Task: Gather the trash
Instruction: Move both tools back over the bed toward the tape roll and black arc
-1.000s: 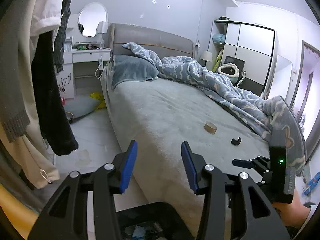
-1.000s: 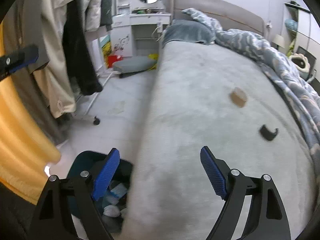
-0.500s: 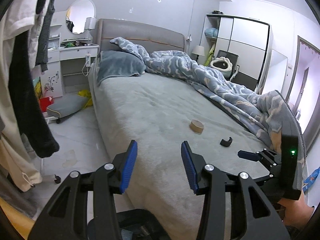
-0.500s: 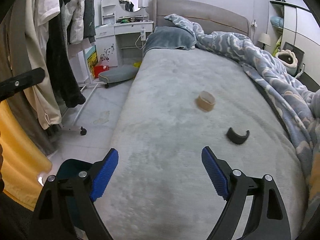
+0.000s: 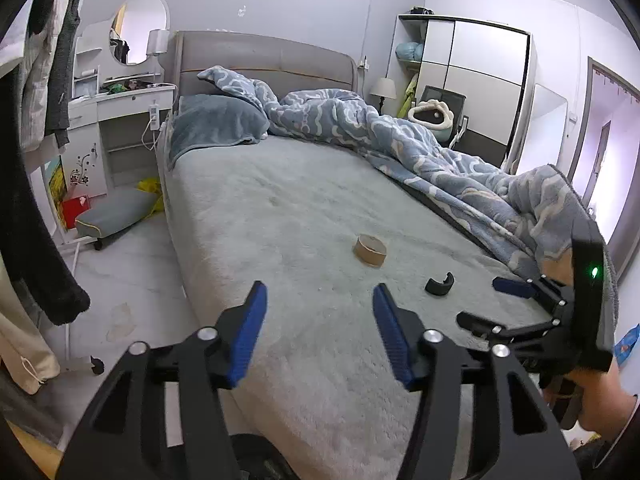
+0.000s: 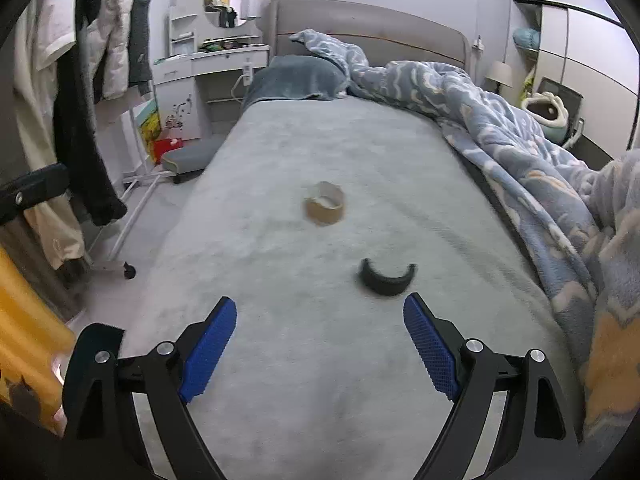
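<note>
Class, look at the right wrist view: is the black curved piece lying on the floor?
No. The black curved piece lies on the grey bed cover, nearer the camera than the cardboard tape ring.

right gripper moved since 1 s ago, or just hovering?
Yes. The right gripper has swung right and forward over the bed: the black curved piece now sits just ahead of its open jaws, and the bin earlier beneath it is gone from view.

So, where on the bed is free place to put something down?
Bare grey sheet lies between the right gripper and the black curved piece, and also from the tape roll up to the pillow. The rumpled duvet crowds the right side.
</note>
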{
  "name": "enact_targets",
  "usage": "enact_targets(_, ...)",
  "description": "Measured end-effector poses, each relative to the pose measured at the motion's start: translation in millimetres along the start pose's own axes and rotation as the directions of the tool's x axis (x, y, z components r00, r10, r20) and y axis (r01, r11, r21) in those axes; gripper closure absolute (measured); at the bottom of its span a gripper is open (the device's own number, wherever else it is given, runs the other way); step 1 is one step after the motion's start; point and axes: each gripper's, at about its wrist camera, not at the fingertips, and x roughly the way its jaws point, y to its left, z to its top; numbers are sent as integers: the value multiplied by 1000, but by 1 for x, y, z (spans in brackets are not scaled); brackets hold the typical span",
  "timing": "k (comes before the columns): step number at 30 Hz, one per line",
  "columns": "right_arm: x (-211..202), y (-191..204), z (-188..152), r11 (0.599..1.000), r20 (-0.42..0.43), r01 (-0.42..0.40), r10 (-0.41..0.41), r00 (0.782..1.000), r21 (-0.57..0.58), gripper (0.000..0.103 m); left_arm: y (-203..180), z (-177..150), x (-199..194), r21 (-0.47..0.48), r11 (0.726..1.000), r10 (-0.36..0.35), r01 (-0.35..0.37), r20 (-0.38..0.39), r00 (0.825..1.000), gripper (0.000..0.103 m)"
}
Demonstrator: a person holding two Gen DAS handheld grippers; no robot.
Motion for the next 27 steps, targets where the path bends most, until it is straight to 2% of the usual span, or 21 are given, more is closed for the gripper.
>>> enact_targets(8, 15, -31, 7, 997, -22, 19, -17, 1000, 80, 16, 0, 2, 28, 6, 1000, 3, -3, -22, 1000, 33)
enact_targets(16, 37, -40, 18, 991, -26, 30, -27, 999, 130, 17, 1, 5, 50, -14, 1000, -11, 11, -51, 999, 25)
enact_targets(21, 58, -43, 17, 991, -63, 23, -15, 998, 135, 17, 0, 10, 64, -37, 999, -29, 27, -60, 998, 20)
enact_targets(27, 84, -57, 15, 985, -100, 29, -12, 995, 168, 25, -5, 17, 82, -57, 997, -47, 43, -69, 996, 16)
